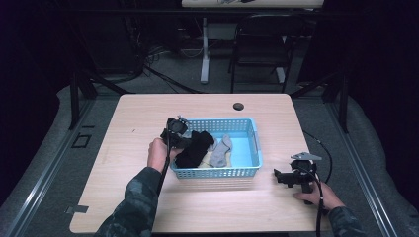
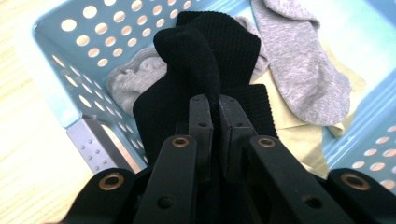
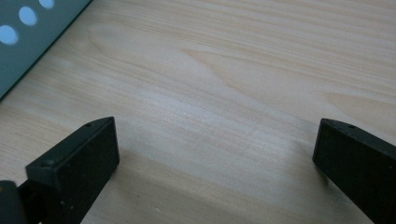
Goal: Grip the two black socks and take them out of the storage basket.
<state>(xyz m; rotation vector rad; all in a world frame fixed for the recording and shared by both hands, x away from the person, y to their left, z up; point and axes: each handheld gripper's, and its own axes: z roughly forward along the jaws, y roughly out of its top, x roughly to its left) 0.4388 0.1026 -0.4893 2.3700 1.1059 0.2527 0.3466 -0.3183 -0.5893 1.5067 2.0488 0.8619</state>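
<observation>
A light blue perforated basket (image 1: pixel 253 148) stands in the middle of the table and holds a black sock (image 1: pixel 195 148), a grey sock (image 1: pixel 221 150) and a pale yellow cloth (image 2: pixel 289 135). My left gripper (image 2: pixel 214 105) reaches into the basket's left end, and its jaws are shut on a fold of the black sock (image 2: pixel 196 56), which bunches up above the pads. A second grey piece (image 2: pixel 135 79) lies under the black sock. My right gripper (image 3: pixel 215 154) rests low over bare wood to the right of the basket, open, with nothing between its jaws.
The basket's wall (image 3: pixel 28 42) shows at the top left of the right gripper view. A dark round hole (image 1: pixel 238 106) sits near the table's far edge. A chair (image 1: pixel 262 44) and a table leg (image 1: pixel 204 49) stand beyond the table.
</observation>
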